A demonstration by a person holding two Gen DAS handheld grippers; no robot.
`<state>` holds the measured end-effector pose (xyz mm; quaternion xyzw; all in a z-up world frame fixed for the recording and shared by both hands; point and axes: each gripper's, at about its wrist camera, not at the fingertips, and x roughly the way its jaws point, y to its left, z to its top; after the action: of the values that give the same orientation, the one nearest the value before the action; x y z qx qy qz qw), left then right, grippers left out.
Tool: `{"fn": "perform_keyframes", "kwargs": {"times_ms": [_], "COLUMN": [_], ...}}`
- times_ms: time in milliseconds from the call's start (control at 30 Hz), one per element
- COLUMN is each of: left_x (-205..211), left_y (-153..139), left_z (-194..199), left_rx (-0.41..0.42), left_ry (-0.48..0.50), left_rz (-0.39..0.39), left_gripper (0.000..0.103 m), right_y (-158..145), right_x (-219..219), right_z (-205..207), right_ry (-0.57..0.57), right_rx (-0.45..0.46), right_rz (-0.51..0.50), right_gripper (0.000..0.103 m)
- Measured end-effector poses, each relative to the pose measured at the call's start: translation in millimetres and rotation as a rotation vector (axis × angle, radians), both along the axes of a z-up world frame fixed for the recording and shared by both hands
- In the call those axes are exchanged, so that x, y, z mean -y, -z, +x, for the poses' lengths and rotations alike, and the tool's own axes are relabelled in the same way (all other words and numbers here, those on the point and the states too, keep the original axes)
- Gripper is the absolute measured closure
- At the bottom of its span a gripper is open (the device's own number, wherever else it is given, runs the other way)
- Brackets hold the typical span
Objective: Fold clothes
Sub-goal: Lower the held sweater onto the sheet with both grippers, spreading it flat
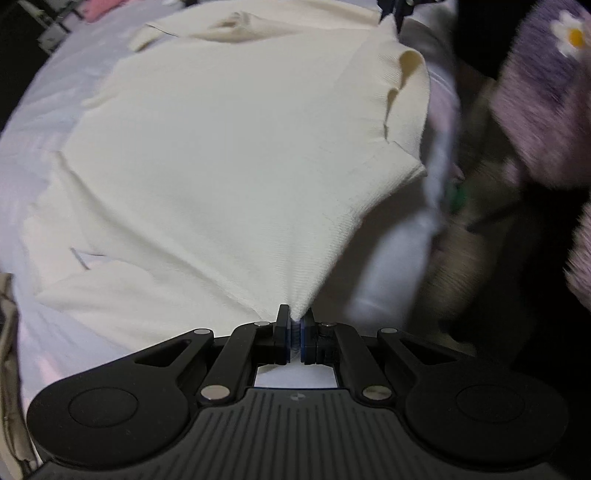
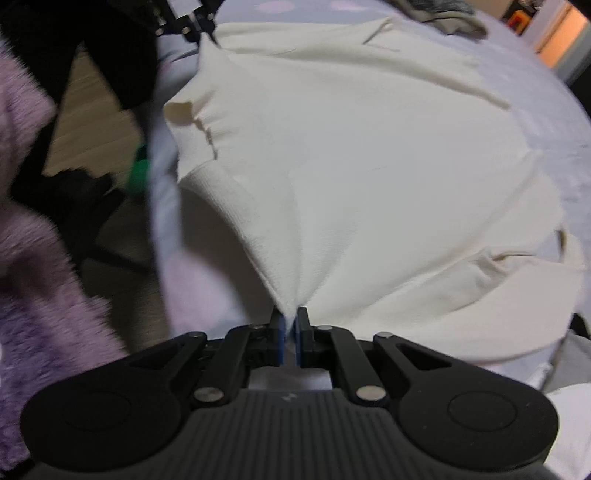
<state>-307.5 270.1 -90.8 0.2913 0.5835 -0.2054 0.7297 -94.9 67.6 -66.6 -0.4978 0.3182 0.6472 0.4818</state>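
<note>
A cream knit garment [image 1: 221, 147] lies spread on a pale lilac bed sheet [image 1: 48, 122]. My left gripper [image 1: 294, 317] is shut on one corner of the garment, the cloth pulled up taut into the jaws. In the right wrist view my right gripper [image 2: 291, 317] is shut on another corner of the same cream garment [image 2: 369, 166], also pulled taut. Each gripper shows small at the top of the other's view, the right gripper [image 1: 393, 13] and the left gripper [image 2: 199, 22], both pinching the garment's near edge, which sags between them.
The bed edge [image 1: 439, 158] runs beside the held hem, with wooden floor [image 2: 88, 110] below. A fuzzy purple sleeve [image 1: 546, 92] with a daisy is close by. Pink cloth [image 1: 101, 7] and a grey garment [image 2: 443, 14] lie at the bed's far side.
</note>
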Motion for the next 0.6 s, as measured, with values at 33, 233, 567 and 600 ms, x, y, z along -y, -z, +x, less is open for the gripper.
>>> {"fn": "perform_keyframes", "kwargs": {"times_ms": [33, 233, 567, 600], "left_x": [1.9, 8.3, -18.3, -26.4], "left_y": [5.0, 33.0, -5.7, -14.7], "left_z": [-1.1, 5.2, 17.4, 19.6], "left_rx": [-0.018, -0.059, -0.011, 0.013], "left_ry": [0.011, 0.011, -0.119, -0.149], "left_rz": [0.006, 0.041, -0.173, -0.209], "left_gripper": [0.101, 0.1, 0.076, 0.072], "right_y": [2.8, 25.6, 16.8, 10.0], "right_x": [0.9, -1.1, 4.7, 7.0], "right_z": [-3.0, -10.4, -8.0, -3.7], "right_ry": [-0.014, -0.039, -0.051, -0.035], "right_rx": [-0.014, -0.025, -0.053, -0.061], "right_rz": [-0.019, -0.083, -0.068, -0.044], "right_gripper": [0.096, 0.095, 0.061, 0.057]}}
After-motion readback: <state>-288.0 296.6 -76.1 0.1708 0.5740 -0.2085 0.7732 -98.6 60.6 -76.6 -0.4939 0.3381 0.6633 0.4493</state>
